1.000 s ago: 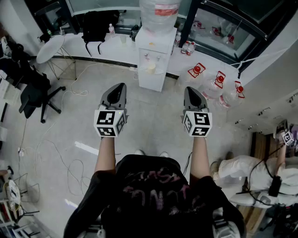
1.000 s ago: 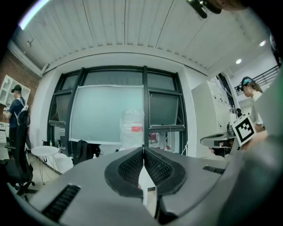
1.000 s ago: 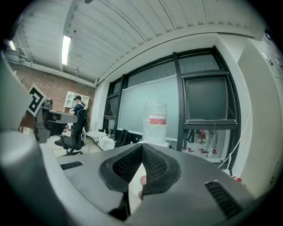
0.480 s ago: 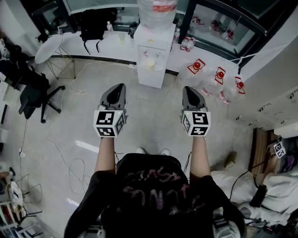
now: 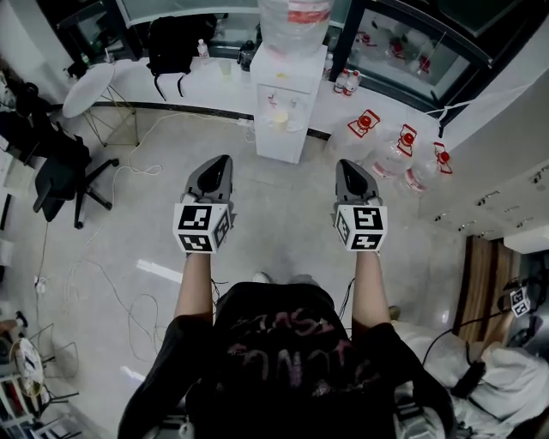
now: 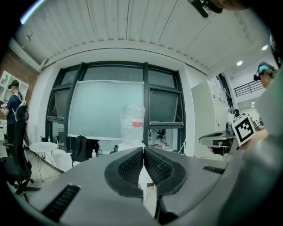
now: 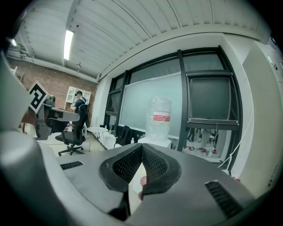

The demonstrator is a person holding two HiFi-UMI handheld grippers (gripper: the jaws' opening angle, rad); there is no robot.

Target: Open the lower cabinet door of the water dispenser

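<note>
The white water dispenser (image 5: 281, 103) stands against the window ledge, with a large bottle (image 5: 296, 17) on top. Its lower cabinet door (image 5: 278, 144) looks closed. My left gripper (image 5: 220, 163) and right gripper (image 5: 350, 166) are held level over the floor, well short of the dispenser, one to each side of it. Both are shut with nothing between the jaws. The left gripper view has the tips of my left gripper (image 6: 143, 150) meeting below the bottle (image 6: 132, 123). The right gripper view shows my right gripper (image 7: 141, 146) closed, with the bottle (image 7: 159, 117) just right of it.
Water jugs (image 5: 399, 154) with red caps lie on the floor right of the dispenser. A black office chair (image 5: 60, 176), a round white table (image 5: 90, 88) and a black backpack (image 5: 176, 47) are at the left. Cables (image 5: 111, 283) trail over the floor. A person (image 5: 497, 377) crouches at the lower right.
Both grippers stay nearly where they were, shut throughout. The person at the lower right has shifted down and further right.
</note>
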